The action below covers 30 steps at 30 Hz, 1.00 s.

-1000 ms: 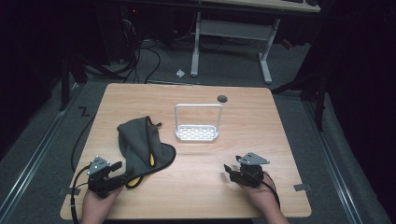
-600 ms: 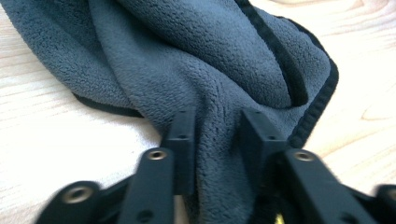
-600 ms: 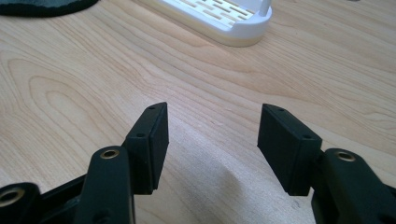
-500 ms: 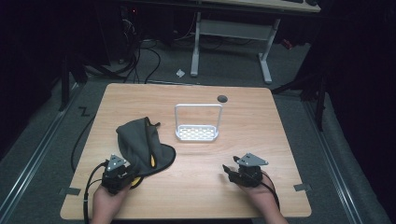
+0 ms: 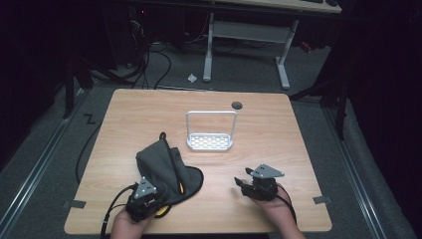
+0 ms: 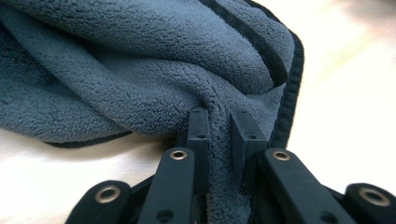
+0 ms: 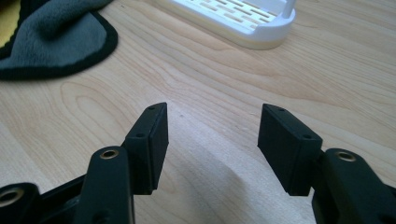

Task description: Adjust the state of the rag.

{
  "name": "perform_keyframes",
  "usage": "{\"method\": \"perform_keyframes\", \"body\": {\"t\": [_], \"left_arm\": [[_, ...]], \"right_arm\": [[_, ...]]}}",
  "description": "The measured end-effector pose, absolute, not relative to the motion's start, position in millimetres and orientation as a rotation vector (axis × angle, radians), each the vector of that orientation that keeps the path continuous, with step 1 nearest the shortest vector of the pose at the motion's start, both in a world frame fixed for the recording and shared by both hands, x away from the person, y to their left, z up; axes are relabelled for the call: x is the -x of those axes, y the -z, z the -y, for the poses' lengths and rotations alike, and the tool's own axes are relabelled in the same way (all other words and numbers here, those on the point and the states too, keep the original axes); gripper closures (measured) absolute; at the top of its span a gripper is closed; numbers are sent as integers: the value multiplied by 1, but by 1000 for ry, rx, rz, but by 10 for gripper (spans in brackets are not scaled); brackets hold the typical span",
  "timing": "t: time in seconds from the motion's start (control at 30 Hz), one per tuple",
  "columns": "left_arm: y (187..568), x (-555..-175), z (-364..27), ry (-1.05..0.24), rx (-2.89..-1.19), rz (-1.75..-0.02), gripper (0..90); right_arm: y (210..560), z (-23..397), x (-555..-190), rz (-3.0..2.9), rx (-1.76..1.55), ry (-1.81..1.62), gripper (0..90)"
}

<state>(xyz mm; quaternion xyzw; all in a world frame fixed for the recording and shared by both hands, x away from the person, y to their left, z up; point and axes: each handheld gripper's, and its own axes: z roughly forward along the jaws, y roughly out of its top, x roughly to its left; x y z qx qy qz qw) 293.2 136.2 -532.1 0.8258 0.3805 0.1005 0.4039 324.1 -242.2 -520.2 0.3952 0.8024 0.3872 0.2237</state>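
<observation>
Dark floor and a tangle of black cables surround my light wooden table (image 5: 278, 129), and the legs of a second desk (image 5: 283, 59) stand behind it in the gloom. On the near left part of the tabletop lies the grey fleece cloth (image 5: 164, 167), rumpled into a heap, with a black sewn edge and a bit of yellow showing beneath it at the near side. In my left gripper view the pile is thick and folded over itself, and the black border curves down the right side.

My left gripper (image 6: 219, 128) has a fold of that cloth pinched between its jaws; they have just been closing, and the fleece bunches up between the two pads and presses against both. From above, my left hand (image 5: 130, 224) comes in at the table's near edge, the gripper pointing forward into the cloth's near rim, its cable looping off to the left.

Beyond the cloth, near the table's middle, stands a small white slotted tray with a tall hoop handle (image 5: 210, 142), apart from the cloth. A dark round hole (image 5: 237, 105) sits in the wood behind it.

My right gripper (image 7: 212, 135) rests low over bare wood at the near right, jaws apart with nothing between them, though they have been easing inward a little. It aims leftward, toward the tray and the cloth's edge.
</observation>
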Motion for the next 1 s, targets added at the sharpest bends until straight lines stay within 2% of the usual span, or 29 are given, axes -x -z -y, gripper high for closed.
{"method": "perform_keyframes", "body": {"t": [0.17, 0.3, 0.57, 0.9, 1.0], "left_arm": [[531, -279, -120, -199, -2117, -894, 788], [531, -271, -108, -218, -2143, -853, 773], [532, -273, -106, -204, -2128, -850, 756], [532, -273, -106, -196, -2127, -843, 731], [532, -273, -106, -200, -2130, -840, 731]], "right_arm": [[521, 238, -323, -2231, -1068, -1063, 444], [521, 237, -322, -2237, -1064, -1069, 445], [517, 226, -316, -2258, -1024, -1116, 445], [519, 165, -298, -2407, -854, -1166, 450], [523, 152, -298, -2436, -823, -1144, 486]]}}
